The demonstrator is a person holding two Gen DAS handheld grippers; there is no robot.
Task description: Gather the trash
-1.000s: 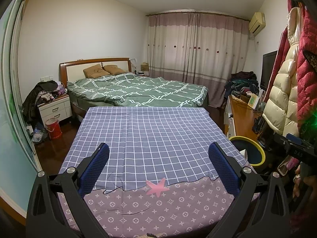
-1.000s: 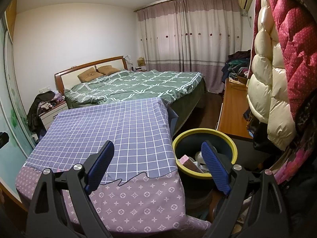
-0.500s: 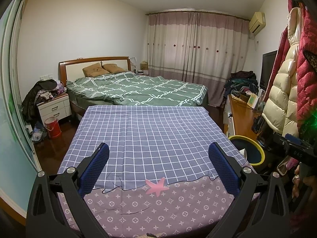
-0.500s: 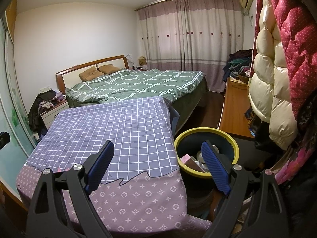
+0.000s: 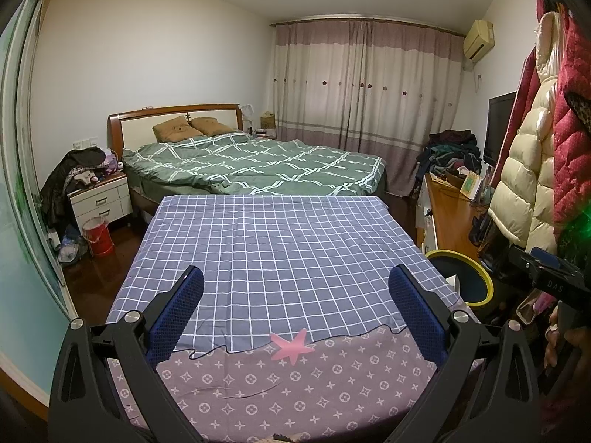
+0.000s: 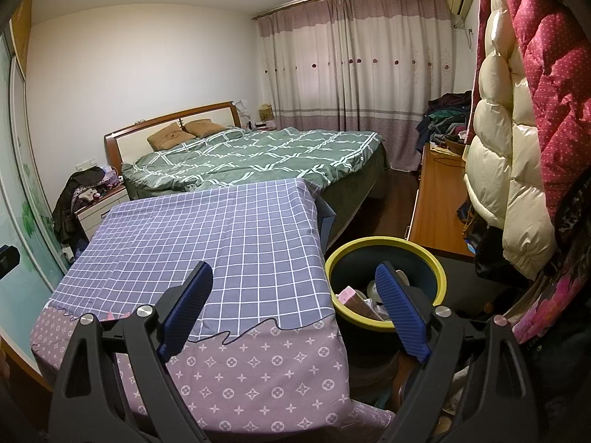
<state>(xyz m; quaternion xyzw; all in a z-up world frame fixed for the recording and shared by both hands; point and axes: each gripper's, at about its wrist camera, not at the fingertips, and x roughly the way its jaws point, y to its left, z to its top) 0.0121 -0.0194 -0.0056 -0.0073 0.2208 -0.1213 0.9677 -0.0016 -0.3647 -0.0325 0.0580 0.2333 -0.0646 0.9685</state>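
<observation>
**Table, bed, desk and floor**

A table [image 5: 280, 243] stands at the foot of the bed [image 5: 258, 164], draped in a blue checked cloth [image 5: 288, 258] laid over a mauve patterned cloth [image 5: 295, 387]. A pink star [image 5: 291, 345] sits where the two cloths meet.

The bed carries a green quilt [image 6: 258, 158] and two brown pillows [image 5: 188, 129] at the headboard.

On the floor beside the table's right edge stands a yellow-rimmed bin [image 6: 384, 288] holding trash [image 6: 354, 297]. A red bucket [image 5: 96, 237] stands on the floor near the nightstand [image 5: 101, 199], which is heaped with clothes [image 5: 79, 170].

The desk [image 5: 448, 217] along the right wall bears a clothes pile [image 5: 448, 153].
</observation>
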